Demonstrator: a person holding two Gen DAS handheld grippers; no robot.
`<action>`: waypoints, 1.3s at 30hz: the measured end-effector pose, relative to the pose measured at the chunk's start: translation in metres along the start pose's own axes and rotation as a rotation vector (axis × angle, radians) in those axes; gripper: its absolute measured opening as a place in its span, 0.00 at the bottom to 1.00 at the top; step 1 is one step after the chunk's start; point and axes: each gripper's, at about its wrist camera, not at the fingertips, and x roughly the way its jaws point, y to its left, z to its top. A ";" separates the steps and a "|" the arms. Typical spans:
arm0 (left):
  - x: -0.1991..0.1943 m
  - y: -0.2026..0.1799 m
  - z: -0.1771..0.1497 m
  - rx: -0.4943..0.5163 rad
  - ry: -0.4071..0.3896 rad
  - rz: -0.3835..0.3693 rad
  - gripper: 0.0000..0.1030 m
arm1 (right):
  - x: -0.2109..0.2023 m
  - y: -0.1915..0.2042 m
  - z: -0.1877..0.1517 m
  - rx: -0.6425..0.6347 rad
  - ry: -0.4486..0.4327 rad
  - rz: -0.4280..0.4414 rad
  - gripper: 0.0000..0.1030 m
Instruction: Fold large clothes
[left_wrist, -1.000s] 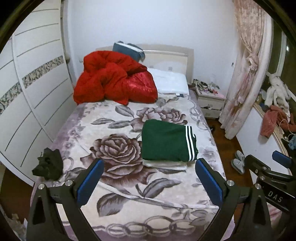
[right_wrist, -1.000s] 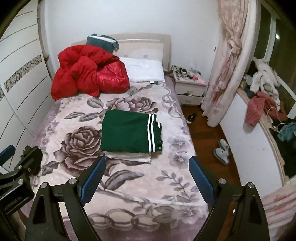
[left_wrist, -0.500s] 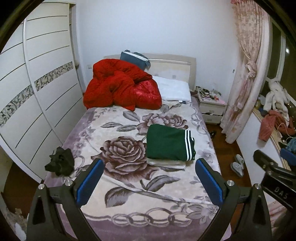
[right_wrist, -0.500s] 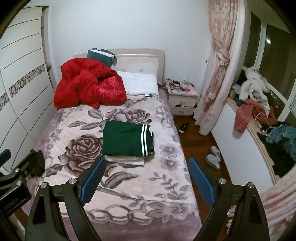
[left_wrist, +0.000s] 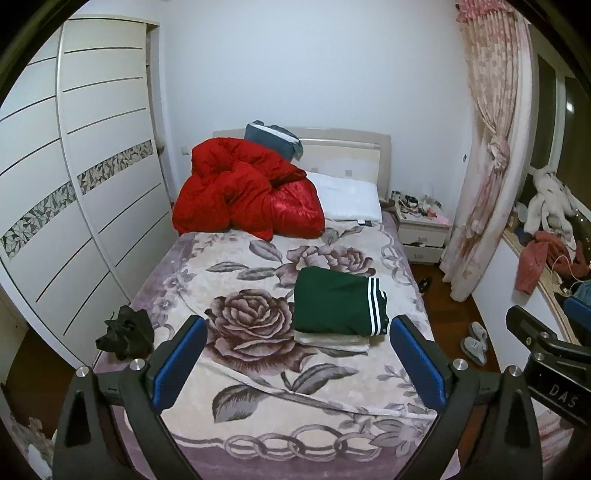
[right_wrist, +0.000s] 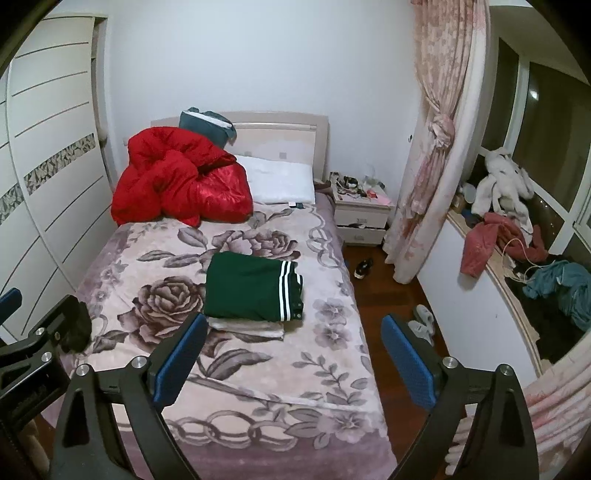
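A folded dark green garment with white stripes (left_wrist: 338, 304) (right_wrist: 253, 288) lies on a folded white garment (left_wrist: 332, 339) (right_wrist: 245, 326) in the middle of the bed (left_wrist: 258, 369) (right_wrist: 258, 387), which has a floral blanket. My left gripper (left_wrist: 299, 362) is open and empty, held back above the foot of the bed. My right gripper (right_wrist: 293, 358) is open and empty, also back from the bed, to the right of the left one. A crumpled black garment (left_wrist: 125, 332) (right_wrist: 75, 326) lies at the bed's left edge.
A red duvet (left_wrist: 243, 195) and a white pillow (left_wrist: 347, 195) lie at the head. White wardrobe (left_wrist: 74, 203) stands on the left. Nightstand (right_wrist: 360, 218), pink curtain (right_wrist: 432, 147), slippers (right_wrist: 421, 321) and a cluttered window ledge (right_wrist: 517, 251) are on the right.
Both grippers have pulled back and up from the bed; the folded stack looks smaller and more of the room shows. The clothes have not moved.
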 end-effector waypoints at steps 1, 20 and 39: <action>-0.002 0.000 0.000 -0.003 -0.004 0.001 0.98 | -0.001 0.000 0.000 0.000 -0.003 -0.001 0.94; -0.020 -0.005 0.002 0.010 -0.034 0.021 0.98 | -0.007 -0.008 0.006 0.015 -0.016 0.029 0.94; -0.023 -0.005 0.004 0.012 -0.043 0.022 0.99 | -0.024 -0.004 -0.008 0.016 -0.030 0.035 0.95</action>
